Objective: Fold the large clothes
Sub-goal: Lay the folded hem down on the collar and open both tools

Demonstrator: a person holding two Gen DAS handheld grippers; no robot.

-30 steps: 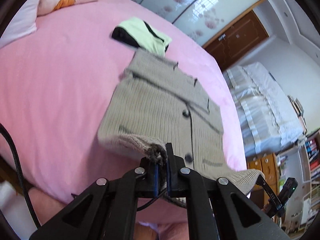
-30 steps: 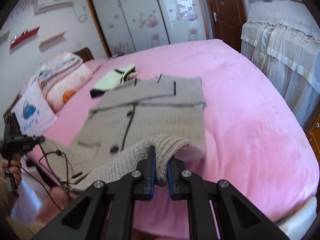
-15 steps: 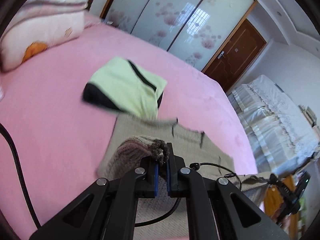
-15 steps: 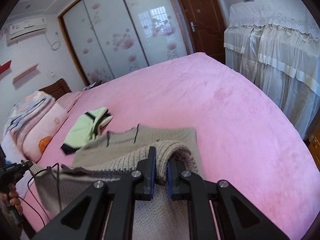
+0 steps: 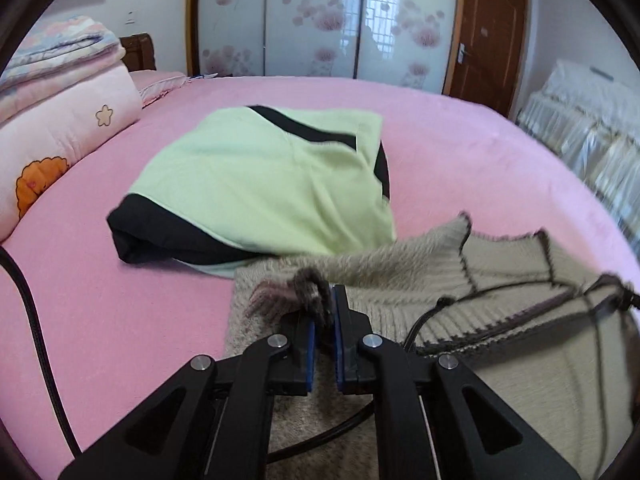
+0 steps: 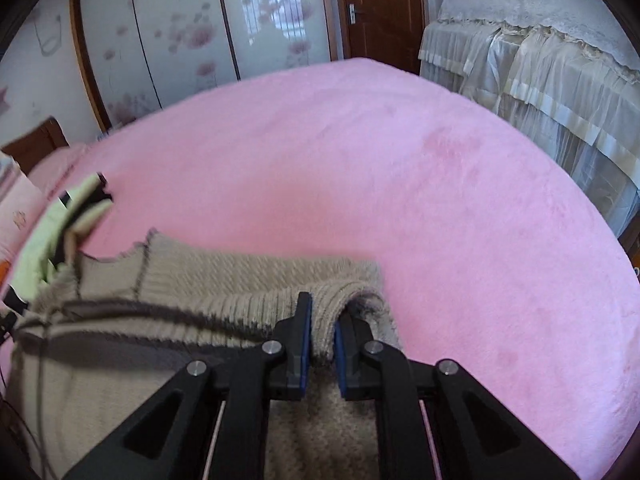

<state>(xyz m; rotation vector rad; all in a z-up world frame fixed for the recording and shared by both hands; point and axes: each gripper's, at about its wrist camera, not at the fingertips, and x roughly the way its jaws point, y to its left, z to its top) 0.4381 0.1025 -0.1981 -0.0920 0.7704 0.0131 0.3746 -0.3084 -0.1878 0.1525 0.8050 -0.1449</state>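
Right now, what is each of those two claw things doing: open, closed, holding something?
Left gripper: its jaws have just been opening slightly, still pinching the beige cardigan.
Right gripper: closed on the same cardigan's ribbed edge.

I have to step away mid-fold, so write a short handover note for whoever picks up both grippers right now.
Left gripper: its fingers have just eased apart slightly, but a dark-edged corner of the beige knit cardigan is between them and looks pinched.
Right gripper: shut on a ribbed fold of the cardigan.
The cardigan lies on the pink bed, its held edge doubled over toward the collar; the folded green garment sits just beyond.
Done: first fold carried over.
Left: lay the edge down, release, finish folding.
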